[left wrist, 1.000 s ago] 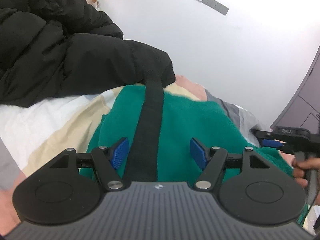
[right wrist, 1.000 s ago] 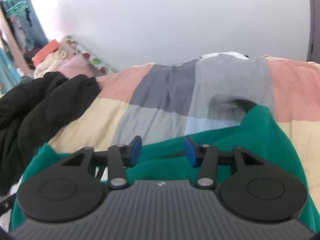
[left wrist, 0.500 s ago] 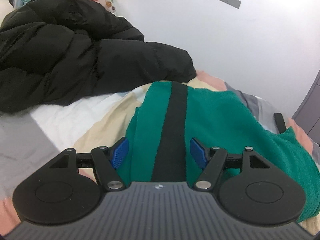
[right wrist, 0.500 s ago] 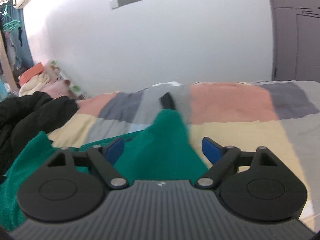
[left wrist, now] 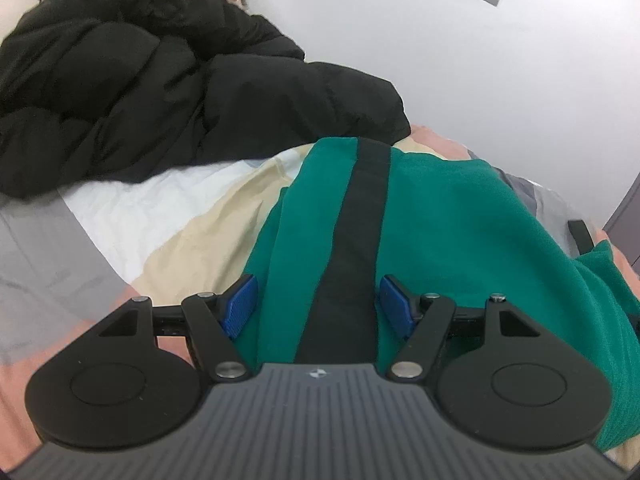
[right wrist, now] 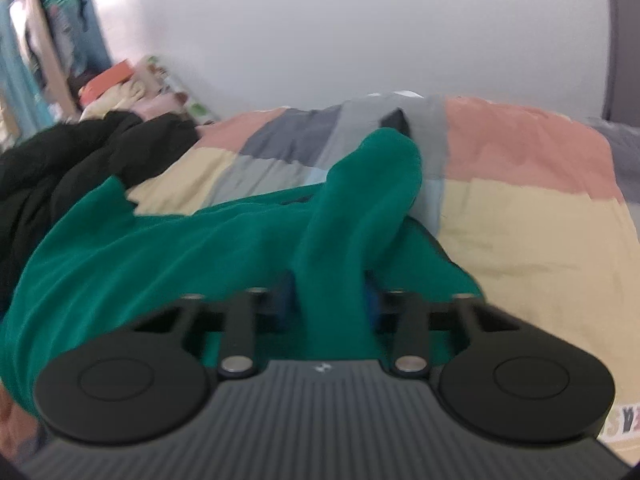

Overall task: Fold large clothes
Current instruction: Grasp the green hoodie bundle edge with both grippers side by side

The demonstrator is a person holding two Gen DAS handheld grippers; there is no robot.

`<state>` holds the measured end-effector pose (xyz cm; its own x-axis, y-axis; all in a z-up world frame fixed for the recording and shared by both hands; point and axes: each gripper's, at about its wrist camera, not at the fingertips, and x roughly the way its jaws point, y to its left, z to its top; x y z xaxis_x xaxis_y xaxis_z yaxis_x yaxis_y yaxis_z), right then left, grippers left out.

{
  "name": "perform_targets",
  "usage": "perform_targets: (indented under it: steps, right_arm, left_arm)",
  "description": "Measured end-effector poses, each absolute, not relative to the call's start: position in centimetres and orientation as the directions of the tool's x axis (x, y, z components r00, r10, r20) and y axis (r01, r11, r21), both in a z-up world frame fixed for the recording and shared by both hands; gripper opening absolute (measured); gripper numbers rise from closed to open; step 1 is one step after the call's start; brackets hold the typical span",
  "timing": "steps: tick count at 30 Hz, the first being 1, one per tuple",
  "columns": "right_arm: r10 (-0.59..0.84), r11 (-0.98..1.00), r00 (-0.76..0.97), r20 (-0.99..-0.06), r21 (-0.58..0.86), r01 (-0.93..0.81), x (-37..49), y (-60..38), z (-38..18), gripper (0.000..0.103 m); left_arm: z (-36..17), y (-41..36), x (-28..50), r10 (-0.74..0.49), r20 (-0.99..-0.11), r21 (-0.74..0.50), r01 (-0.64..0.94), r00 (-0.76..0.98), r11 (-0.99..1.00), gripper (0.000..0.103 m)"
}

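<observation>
A green garment (left wrist: 448, 216) with a black stripe (left wrist: 356, 240) lies on a patchwork bedspread (left wrist: 192, 240). My left gripper (left wrist: 318, 304) is open, its blue pads on either side of the stripe just above the cloth. In the right wrist view the same green garment (right wrist: 160, 248) spreads to the left, and my right gripper (right wrist: 328, 300) is shut on a raised fold of it (right wrist: 360, 200), which stands up between the pads. A black cuff (right wrist: 394, 120) shows behind the fold.
A black puffer jacket (left wrist: 140, 92) is heaped at the left back of the bed, also in the right wrist view (right wrist: 60, 168). A white wall (left wrist: 480, 60) runs behind. A grey cabinet (left wrist: 628, 216) stands at the right. Clothes hang at far left (right wrist: 36, 40).
My right gripper has closed on the green fold, which was loose between open pads half a second ago. My left gripper stays open and has shifted only slightly over the stripe.
</observation>
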<state>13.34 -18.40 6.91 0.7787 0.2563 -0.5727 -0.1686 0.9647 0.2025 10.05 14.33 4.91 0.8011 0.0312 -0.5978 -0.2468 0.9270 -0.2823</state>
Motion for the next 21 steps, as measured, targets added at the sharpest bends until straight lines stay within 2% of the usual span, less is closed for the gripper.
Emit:
perform_targets:
  steps: [2,3,5,7,11,18,21]
  right_arm:
    - [0.245,0.968,0.795,-0.555,0.189,-0.167,12.8,-18.4,7.6,0.009]
    - [0.237,0.97,0.806,-0.543,0.18,-0.164,12.6,-18.3,8.0,0.007]
    - [0.223,0.972,0.834,-0.506,0.183,-0.149,12.1,-18.4,8.9,0.006]
    - [0.211,0.971,0.855,-0.473,0.199,-0.13,12.3,-18.8,9.3,0.006]
    - [0.165,0.977,0.879,-0.447,0.196,-0.084,12.4,-19.4,9.6,0.006]
    - [0.089,0.988,0.817,-0.569,0.153,-0.001,15.6,-19.4,5.3,0.006]
    - [0.087,0.989,0.807,-0.585,0.146,-0.001,15.7,-19.1,4.6,0.009]
  left_arm:
    - [4.8,14.5,10.1,0.001,-0.598,-0.309,-0.232,0.801,0.923,0.051]
    - [4.9,14.5,10.1,-0.01,-0.598,-0.315,-0.223,0.801,0.923,0.046]
    - [5.4,14.1,9.8,-0.015,-0.578,-0.308,-0.201,0.816,0.93,0.019]
    - [6.1,14.0,9.3,-0.003,-0.544,-0.3,-0.19,0.839,0.935,0.013]
    - [7.1,14.7,9.0,0.002,-0.485,-0.335,-0.188,0.874,0.923,0.011]
    - [5.0,15.0,11.3,-0.004,-0.551,-0.327,-0.212,0.834,0.921,0.011]
    - [4.8,15.1,11.3,-0.017,-0.551,-0.331,-0.2,0.835,0.922,0.013]
